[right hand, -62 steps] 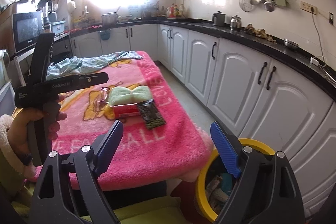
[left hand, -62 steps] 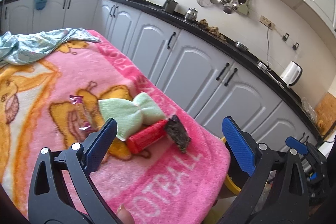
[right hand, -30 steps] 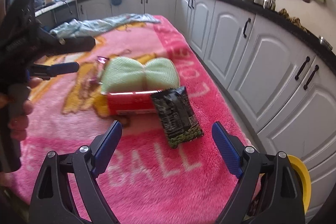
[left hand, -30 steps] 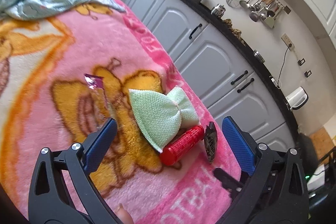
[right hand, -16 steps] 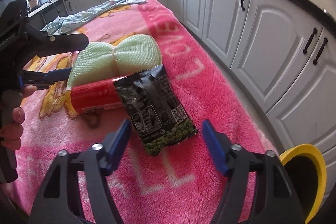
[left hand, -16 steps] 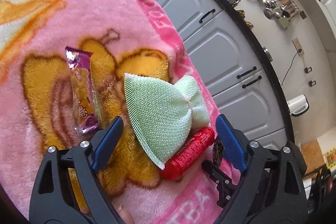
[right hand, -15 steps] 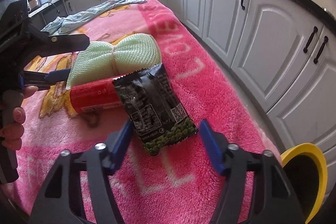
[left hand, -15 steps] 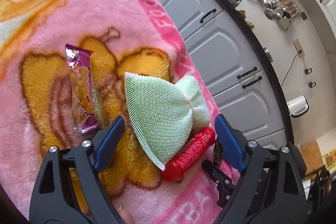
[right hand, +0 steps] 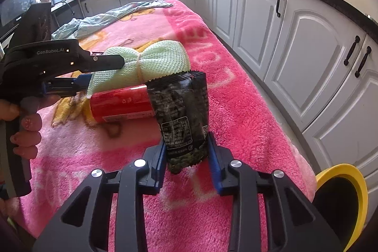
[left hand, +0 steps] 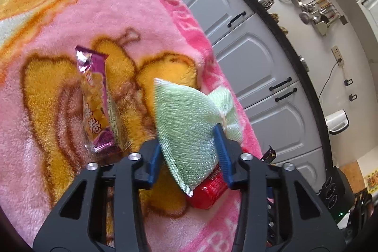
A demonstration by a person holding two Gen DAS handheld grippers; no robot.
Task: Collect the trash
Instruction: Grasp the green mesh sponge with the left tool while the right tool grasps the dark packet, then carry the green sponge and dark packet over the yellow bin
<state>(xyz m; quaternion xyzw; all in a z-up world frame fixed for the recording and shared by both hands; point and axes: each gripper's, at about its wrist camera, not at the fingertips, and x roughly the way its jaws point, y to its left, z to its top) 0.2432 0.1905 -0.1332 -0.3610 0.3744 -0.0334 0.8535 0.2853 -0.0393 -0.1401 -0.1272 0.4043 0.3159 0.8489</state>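
My right gripper (right hand: 185,152) pinches the lower end of the black snack bag (right hand: 180,115) on the pink blanket (right hand: 236,110), light, crinkly and likely slippery, while my left gripper (left hand: 189,155) clamps the soft green mesh cloth (left hand: 189,124) across its wide end, 2 easy holds.

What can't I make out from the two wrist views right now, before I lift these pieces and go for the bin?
- Yellow-rimmed bin: right wrist view, cut by the frame edge; its inside is dark, contents unreadable.
- Red can: left wrist view, mostly under the green mesh cloth and behind the left gripper.
- Black snack packet: right wrist view, print too small; lower edge hidden between the right gripper fingers.
- Purple wrapper: right wrist view, not visible.
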